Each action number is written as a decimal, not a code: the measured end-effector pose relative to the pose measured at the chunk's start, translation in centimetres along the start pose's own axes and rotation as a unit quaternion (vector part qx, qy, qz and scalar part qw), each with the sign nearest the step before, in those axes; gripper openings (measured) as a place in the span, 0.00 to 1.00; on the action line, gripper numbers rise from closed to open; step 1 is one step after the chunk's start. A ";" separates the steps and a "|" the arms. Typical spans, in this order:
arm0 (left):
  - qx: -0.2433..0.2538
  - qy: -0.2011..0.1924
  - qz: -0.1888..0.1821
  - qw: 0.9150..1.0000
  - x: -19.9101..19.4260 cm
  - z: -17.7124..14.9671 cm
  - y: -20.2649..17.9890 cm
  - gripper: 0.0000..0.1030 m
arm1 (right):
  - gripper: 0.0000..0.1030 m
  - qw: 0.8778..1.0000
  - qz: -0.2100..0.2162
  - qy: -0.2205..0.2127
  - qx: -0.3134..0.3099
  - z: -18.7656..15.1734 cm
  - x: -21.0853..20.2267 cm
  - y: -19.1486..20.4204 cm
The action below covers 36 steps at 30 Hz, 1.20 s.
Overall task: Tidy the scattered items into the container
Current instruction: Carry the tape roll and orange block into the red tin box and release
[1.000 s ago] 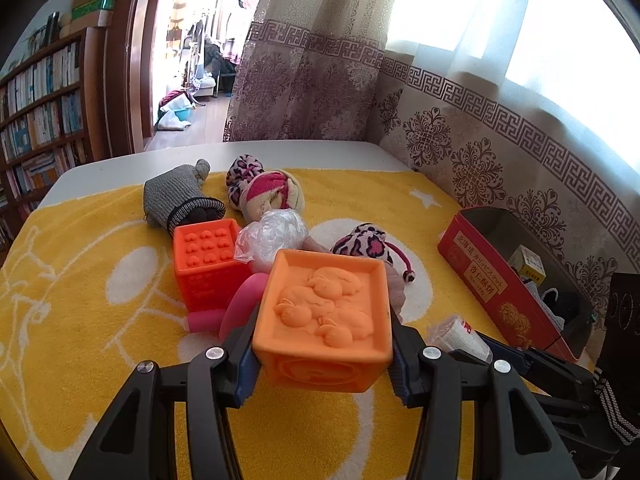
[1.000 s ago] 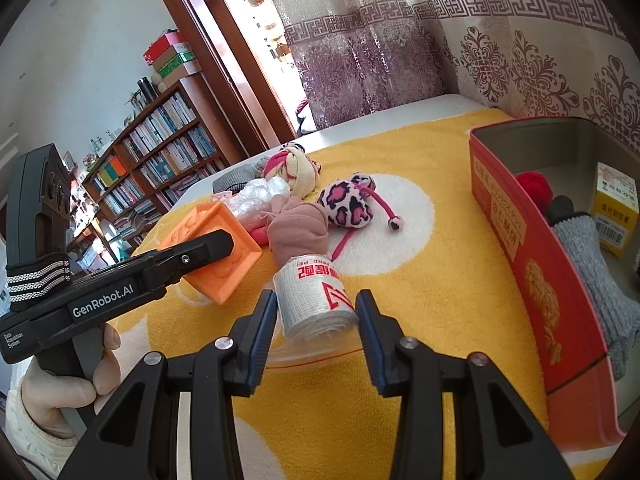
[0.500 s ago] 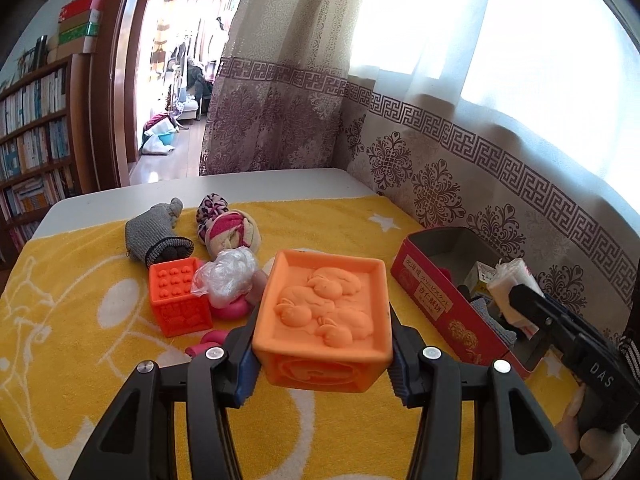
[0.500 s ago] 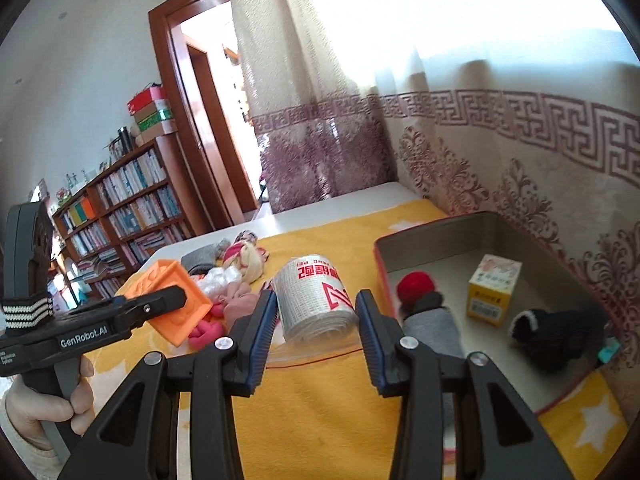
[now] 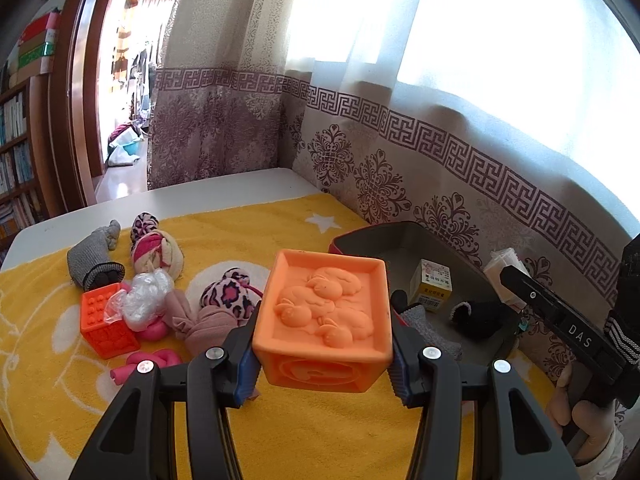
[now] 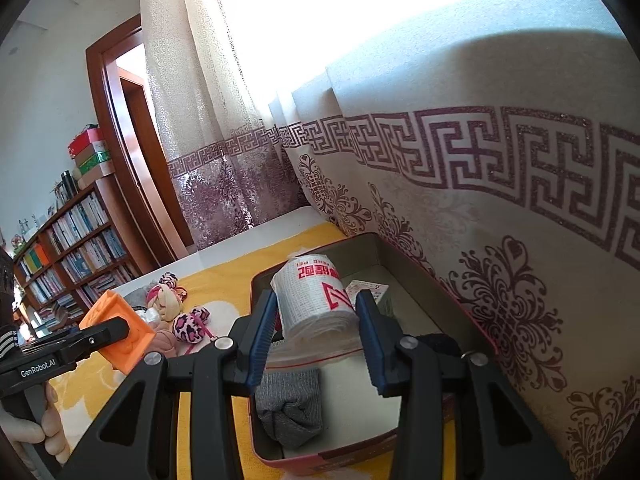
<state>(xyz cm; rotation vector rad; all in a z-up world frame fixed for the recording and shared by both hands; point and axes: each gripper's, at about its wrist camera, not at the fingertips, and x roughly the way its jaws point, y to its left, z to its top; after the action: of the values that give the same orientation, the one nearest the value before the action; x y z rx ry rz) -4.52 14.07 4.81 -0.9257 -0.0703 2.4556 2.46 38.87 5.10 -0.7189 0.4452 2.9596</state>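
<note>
Left gripper (image 5: 324, 354) is clamped on the orange block (image 5: 325, 316) over the yellow blanket (image 5: 60, 360), right gripper (image 6: 316, 334) pinches the bagged gauze roll (image 6: 314, 300) above the red tin (image 6: 420, 276), with socks and a small box inside, other toys left.

**A lived-in room at home**

Patterned curtains (image 5: 224, 132) hang along a bright window. A wooden doorway (image 5: 80, 120) opens onto another room with clothes and bags. A bookshelf (image 6: 76, 248) packed with books lines the wall, with boxes (image 6: 90, 152) stacked on top. A yellow towel (image 5: 248, 232) with white stars covers the white counter (image 5: 192, 194), strewn with rolled socks (image 5: 156, 250) and soft toy blocks (image 5: 106, 326).
</note>
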 end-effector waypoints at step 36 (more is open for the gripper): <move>0.004 0.028 -0.044 0.999 5.1 2.2 -4.8 0.54 | 0.75 0.995 -0.034 -0.096 0.010 1.5 -4.5 -0.2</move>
<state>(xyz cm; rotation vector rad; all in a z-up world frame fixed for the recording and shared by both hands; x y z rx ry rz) -7.00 20.96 4.51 -0.9671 -0.0785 2.3462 5.80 39.51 8.36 -0.4329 0.4267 2.9168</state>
